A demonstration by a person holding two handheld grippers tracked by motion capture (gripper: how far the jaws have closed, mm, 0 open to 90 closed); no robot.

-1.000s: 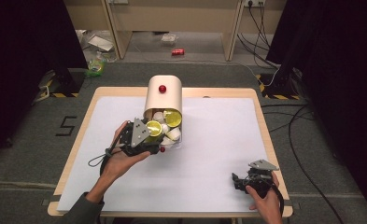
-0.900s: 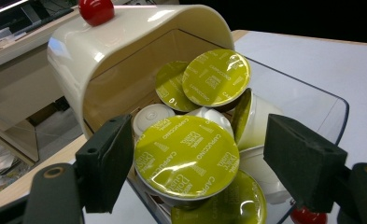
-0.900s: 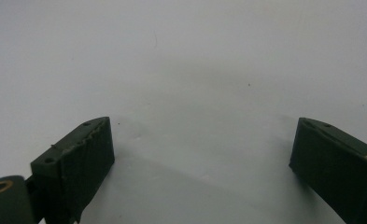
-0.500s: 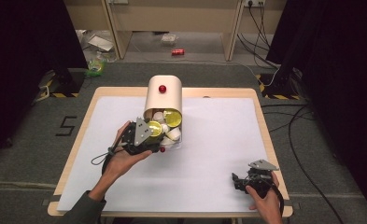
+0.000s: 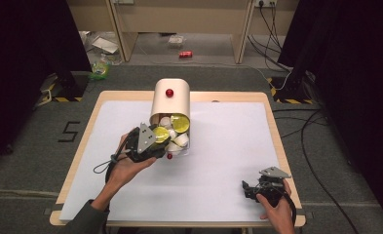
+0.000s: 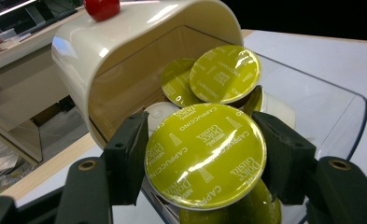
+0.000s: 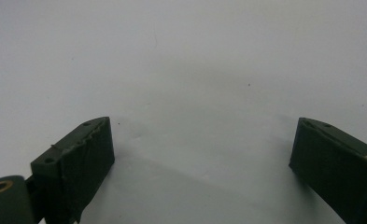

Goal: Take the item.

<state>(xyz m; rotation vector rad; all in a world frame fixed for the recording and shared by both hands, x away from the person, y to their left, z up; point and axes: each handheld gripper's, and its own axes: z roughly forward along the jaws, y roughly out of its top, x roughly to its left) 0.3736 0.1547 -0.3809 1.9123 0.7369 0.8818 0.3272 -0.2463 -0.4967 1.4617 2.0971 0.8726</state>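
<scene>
High view, my left gripper (image 5: pixel 156 141): it is sitting just left of the middle of the frame, at the mouth of the cream box (image 5: pixel 170 100). Its jaws have just been closing, and a yellow coffee pod (image 5: pixel 161 134) is between them.
High view, my right gripper (image 5: pixel 258 188): it is resting on the white table (image 5: pixel 228 146) at the lower right, well apart from the box.
Left gripper view, the grip: my two black jaws are squeezing the yellow coffee pod (image 6: pixel 205 155) at its edges, in the middle of the frame.
Left gripper view, what could go wrong: I am only pinching the rim, so I think the pod could slip or tip out. The other pods (image 6: pixel 225 73) behind it could tumble along. The clear drawer (image 6: pixel 330 116) could get dragged.
Right gripper view, the jaws: they are standing wide apart, holding nothing, over the white table (image 7: pixel 195 70).
</scene>
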